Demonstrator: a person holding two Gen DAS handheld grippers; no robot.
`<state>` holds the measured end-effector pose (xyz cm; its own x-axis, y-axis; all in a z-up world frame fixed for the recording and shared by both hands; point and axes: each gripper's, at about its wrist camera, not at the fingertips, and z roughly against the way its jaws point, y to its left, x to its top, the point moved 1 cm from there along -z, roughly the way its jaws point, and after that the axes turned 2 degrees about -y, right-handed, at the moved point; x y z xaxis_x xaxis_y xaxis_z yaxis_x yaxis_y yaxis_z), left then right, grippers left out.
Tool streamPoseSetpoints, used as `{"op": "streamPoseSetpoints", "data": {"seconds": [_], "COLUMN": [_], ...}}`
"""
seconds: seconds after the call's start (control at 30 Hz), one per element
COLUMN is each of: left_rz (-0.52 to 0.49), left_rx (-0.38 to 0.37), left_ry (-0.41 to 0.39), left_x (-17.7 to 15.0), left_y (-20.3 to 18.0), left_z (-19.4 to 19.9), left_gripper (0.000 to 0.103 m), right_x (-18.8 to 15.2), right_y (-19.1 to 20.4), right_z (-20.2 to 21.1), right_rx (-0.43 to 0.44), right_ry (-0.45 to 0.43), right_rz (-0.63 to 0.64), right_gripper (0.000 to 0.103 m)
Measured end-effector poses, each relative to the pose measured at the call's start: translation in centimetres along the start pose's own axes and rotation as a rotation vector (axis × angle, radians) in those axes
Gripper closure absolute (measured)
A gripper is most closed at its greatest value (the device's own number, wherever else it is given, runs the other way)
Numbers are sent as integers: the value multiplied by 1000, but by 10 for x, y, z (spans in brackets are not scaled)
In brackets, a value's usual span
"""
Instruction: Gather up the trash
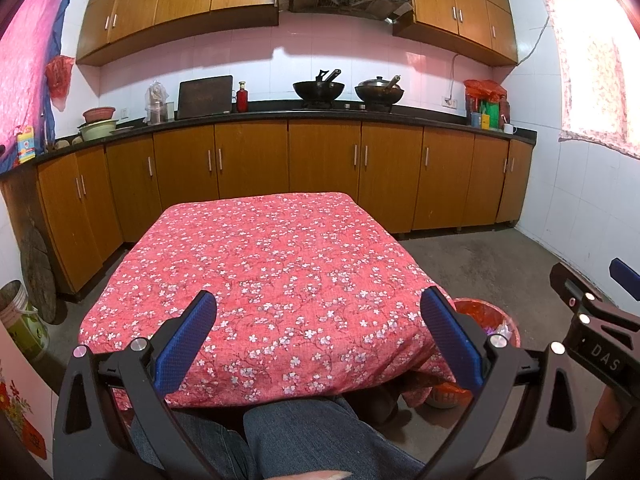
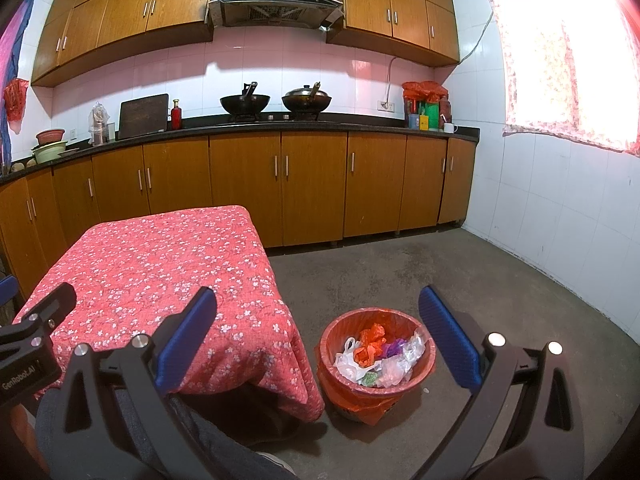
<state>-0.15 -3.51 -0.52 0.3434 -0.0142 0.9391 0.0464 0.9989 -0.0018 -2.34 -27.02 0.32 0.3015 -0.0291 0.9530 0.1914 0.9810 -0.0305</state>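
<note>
A red bin [image 2: 416, 376] lined with a red bag stands on the floor at the table's right corner. It holds crumpled plastic bags [image 2: 378, 354], white, orange and purple. In the left wrist view only the bin's rim [image 1: 486, 312] shows behind the right finger. My left gripper [image 1: 318, 308] is open and empty above the near part of the table [image 1: 264, 264], which has a red flowered cloth and nothing on it. My right gripper [image 2: 318, 304] is open and empty, held above the bin and the table's corner [image 2: 160, 264].
Wooden cabinets [image 2: 280, 184] and a black counter with two woks [image 2: 276, 102] run along the far wall. Grey concrete floor [image 2: 440, 272] lies to the right of the table. A bucket [image 1: 20, 320] stands at the far left. My knees [image 1: 304, 436] are under the table's near edge.
</note>
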Motion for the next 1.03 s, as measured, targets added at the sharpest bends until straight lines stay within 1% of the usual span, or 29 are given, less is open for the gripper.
{"op": "streamPoseSetpoints", "data": {"seconds": [1.03], "left_rz": [-1], "left_rx": [1], "left_ry": [1], "left_x": [2], "left_y": [0], "left_z": [0], "left_gripper": [2], "right_x": [-2], "right_y": [1], "right_z": [1], "right_rx": [-1], "right_ry": [2], "right_rz": [-4], "right_gripper": [4]}}
